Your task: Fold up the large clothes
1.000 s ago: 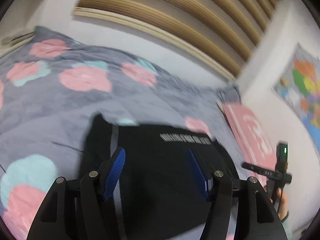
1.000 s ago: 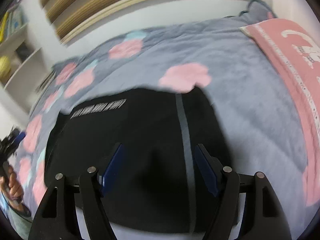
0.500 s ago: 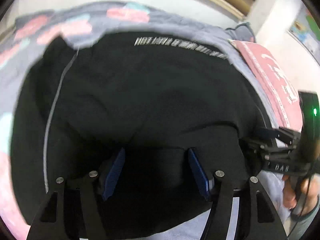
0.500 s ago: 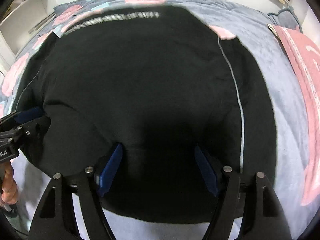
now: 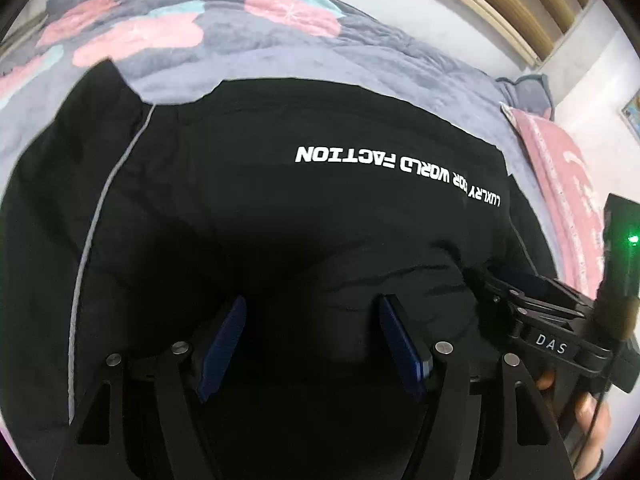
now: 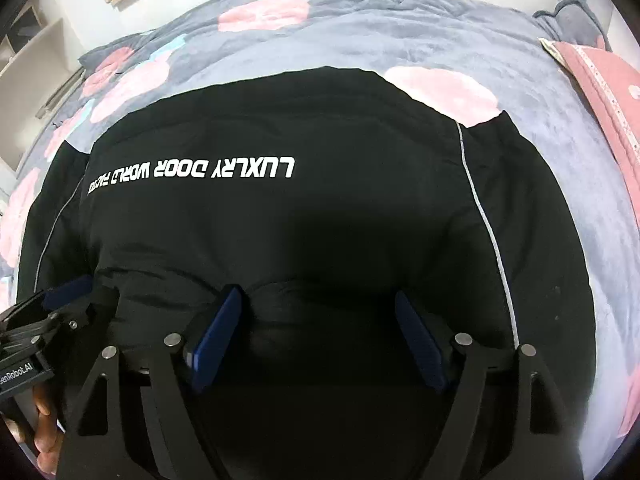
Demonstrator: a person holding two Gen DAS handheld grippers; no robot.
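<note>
A large black garment with white lettering and thin grey side stripes lies spread on the bed; it also fills the right wrist view. My left gripper is open, its blue pads low over the garment's near part. My right gripper is open too, close over a raised fold of black cloth. Each gripper shows in the other's view: the right one at the right edge, the left one at the lower left. Nothing is held.
The bed has a grey quilt with pink and teal flowers. A pink pillow lies at the right. A white wall with a slatted wooden headboard is behind, and white shelves stand at the left.
Both grippers have come down from high over the bed to just above the near part of the garment. Both stayed open.
</note>
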